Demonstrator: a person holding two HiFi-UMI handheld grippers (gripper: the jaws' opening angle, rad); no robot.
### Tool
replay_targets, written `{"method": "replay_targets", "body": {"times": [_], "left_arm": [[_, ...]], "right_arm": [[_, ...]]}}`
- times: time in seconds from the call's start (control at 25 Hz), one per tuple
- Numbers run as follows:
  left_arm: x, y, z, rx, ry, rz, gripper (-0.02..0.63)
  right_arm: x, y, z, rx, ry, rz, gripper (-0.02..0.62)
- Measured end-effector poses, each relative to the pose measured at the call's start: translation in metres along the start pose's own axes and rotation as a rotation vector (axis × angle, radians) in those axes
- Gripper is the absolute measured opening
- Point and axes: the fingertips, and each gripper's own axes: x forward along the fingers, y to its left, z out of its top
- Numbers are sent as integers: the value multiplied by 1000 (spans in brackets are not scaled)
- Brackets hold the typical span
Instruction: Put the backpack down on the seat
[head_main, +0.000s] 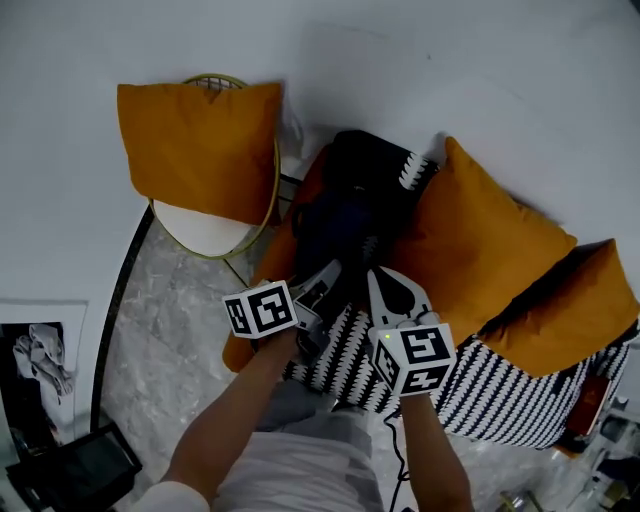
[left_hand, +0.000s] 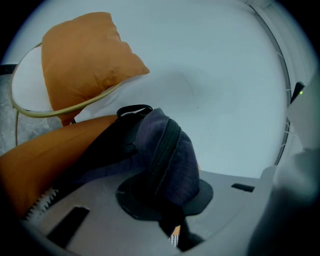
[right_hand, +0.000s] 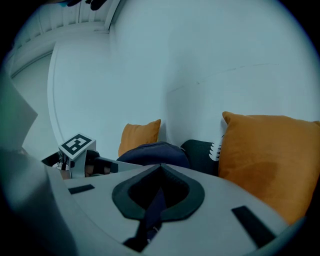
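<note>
Head view, from the left: an orange cushion (head_main: 200, 150) leans on a round wire chair (head_main: 205, 238). Beside it stands the sofa (head_main: 500, 395) with its black-and-white zigzag cover. The dark backpack (head_main: 345, 210) sits on the sofa seat against the back, between a long orange cushion (head_main: 272, 262) and a big orange cushion (head_main: 480, 250). The left gripper (head_main: 325, 275) has its fingers nearly together, pinching a fold of the backpack's blue fabric beside the zip. Just right of it, the right gripper (head_main: 375, 278) has its fingers narrow, clamped on a thin dark strap (right_hand: 156, 199) of the backpack.
</note>
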Motion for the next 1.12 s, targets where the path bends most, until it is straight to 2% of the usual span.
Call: {"method": "replay_targets", "body": {"times": [0.16,0.36,0.52,0.72,0.96,1.12], "left_arm": [[21,12,1,0,22,-19,41],[43,28,-1,44,80,-16,41],[46,46,-5,76,94,-11,41],[43,55,2,31,66,-65,41],[38,59,7,113,53,-10,102],[35,64,0,115,73,26,119]], "right_arm": [[10,-6,-10,18,26,-19,2],[21,-6,-21,22,65,-17,2],[26,-3,-25,25,77,-9,2],[36,6,-33,26,100,19,2],[41,12,-37,27,115,36,2],[40,15,-36,22,116,48,2]]}}
